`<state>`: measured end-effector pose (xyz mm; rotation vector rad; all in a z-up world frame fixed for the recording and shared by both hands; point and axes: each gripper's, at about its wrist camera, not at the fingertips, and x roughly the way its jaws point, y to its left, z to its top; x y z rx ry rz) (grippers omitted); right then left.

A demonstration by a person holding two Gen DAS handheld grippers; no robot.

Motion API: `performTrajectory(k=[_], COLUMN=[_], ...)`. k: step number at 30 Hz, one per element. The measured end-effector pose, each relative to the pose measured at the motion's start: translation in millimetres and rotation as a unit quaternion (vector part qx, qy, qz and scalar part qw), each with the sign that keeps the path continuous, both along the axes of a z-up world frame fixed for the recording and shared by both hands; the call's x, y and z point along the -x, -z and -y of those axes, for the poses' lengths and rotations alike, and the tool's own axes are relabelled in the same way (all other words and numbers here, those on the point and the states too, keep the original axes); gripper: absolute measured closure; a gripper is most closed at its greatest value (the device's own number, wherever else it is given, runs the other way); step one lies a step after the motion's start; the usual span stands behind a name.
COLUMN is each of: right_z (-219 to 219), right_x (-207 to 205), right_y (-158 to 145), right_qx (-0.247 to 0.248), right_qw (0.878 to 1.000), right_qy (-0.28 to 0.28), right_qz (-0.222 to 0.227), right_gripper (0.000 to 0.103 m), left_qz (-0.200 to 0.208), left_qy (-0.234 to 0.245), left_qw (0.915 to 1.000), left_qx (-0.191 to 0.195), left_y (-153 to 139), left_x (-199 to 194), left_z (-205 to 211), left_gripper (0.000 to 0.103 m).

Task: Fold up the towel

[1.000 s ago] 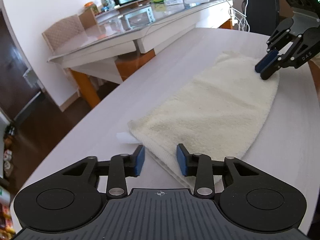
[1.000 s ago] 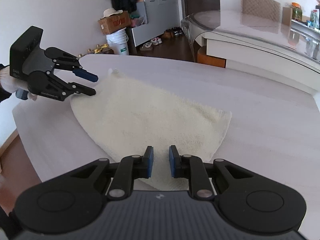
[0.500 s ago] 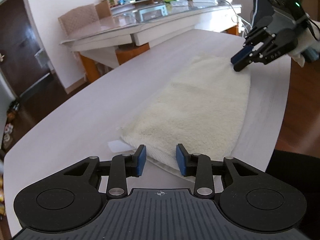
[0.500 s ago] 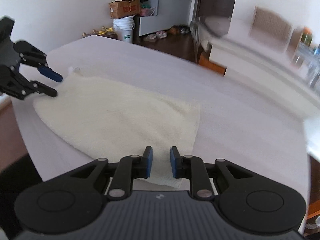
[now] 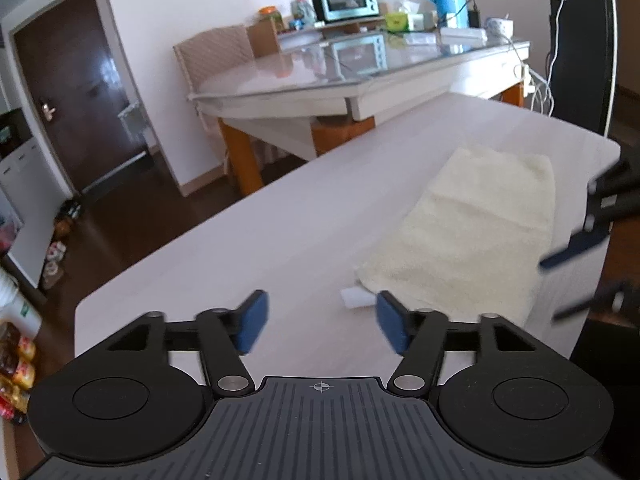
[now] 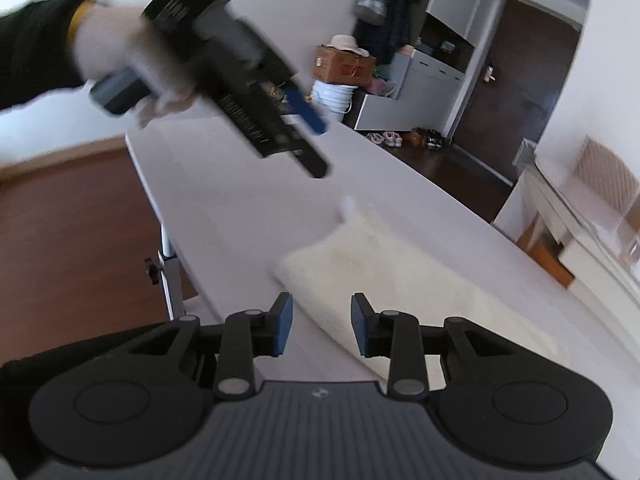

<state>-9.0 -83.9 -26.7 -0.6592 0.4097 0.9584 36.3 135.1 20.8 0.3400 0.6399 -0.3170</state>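
The left hand-held gripper (image 5: 318,326) has its two blue pads wide apart and holds nothing; it hangs above the bare counter (image 5: 256,240), just in front of the near corner of the towel (image 5: 476,236). A small white tag (image 5: 355,298) lies on the counter at that corner, between the pads in the left wrist view. The right hand-held gripper (image 6: 322,330) is also apart, a little less wide, and empty. It stands over the long edge of the towel (image 6: 404,276), and I cannot tell if the pads touch the cloth, because the picture is blurred there.

The towel is cream and fluffy. It lies flat on the white counter as a long narrow band with thick edges, so it looks folded in layers, near the side edge of the counter. Its far end in the left wrist view is straight and square.

In the right wrist view the left hand-held gripper (image 6: 320,146) is high above the counter and tilted down toward the tag end of the towel. A hand in a white glove (image 6: 132,68) holds its grip, and a dark sleeve (image 6: 32,56) goes out to the left. In the left wrist view the right hand-held gripper (image 5: 560,288) shows only partly at the right edge, blurred, beside the towel.
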Motion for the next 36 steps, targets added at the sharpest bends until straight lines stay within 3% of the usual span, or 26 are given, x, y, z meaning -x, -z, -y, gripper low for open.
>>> performTrajectory(k=[6,13,16,17,19,23,26,29,31,33,34,36], right_z=[-38,-65,-72,-72,-68,-44,-13,9,23,35,40,49], right_x=[22,23,17,15,11,-4,-28,-38,-42,-42,-41,-39], right_y=[21,38,45,45,39,11,-15,-32,-42,-47,-47,-47], right_qx=[0.097,0.163,0.168,0.161,0.128,0.04,-0.034,-0.067,-0.079,-0.076,-0.074,-0.072], right_qw=[0.99,0.973,0.972,0.975,0.984,0.999,0.997,0.993,0.99,0.989,0.989,0.989], right_qy=[-0.022,-0.033,-0.031,-0.031,-0.024,-0.003,0.012,0.014,0.009,0.0,-0.003,-0.006], right_qz=[0.098,0.16,0.163,0.153,0.126,0.034,-0.062,-0.101,-0.119,-0.124,-0.126,-0.13], right_gripper=[0.073,0.076,0.087,0.094,0.095,0.095,0.095,0.095,0.095,0.095,0.095,0.095], left_qz=[0.017,0.026,0.032,0.034,0.045,0.078,0.091,0.096,0.096,0.092,0.087,0.072], left_qy=[0.007,0.028,0.047,0.056,0.09,0.183,0.24,0.276,0.298,0.324,0.337,0.367], left_qw=[0.9998,0.9993,0.9981,0.9973,0.9933,0.9727,0.9544,0.9416,0.9343,0.9259,0.9213,0.9096], left_qx=[0.008,-0.003,-0.024,-0.033,-0.057,-0.12,-0.152,-0.167,-0.171,-0.171,-0.173,-0.181], left_y=[-8,-2,4,6,12,27,36,39,41,42,43,46], left_x=[2,6,9,10,13,19,16,12,10,8,8,9], left_z=[-9,-14,-14,-14,-11,2,17,28,35,42,46,53], left_gripper=[0.01,0.01,0.01,0.01,0.01,0.01,0.01,0.014,0.021,0.041,0.045,0.062])
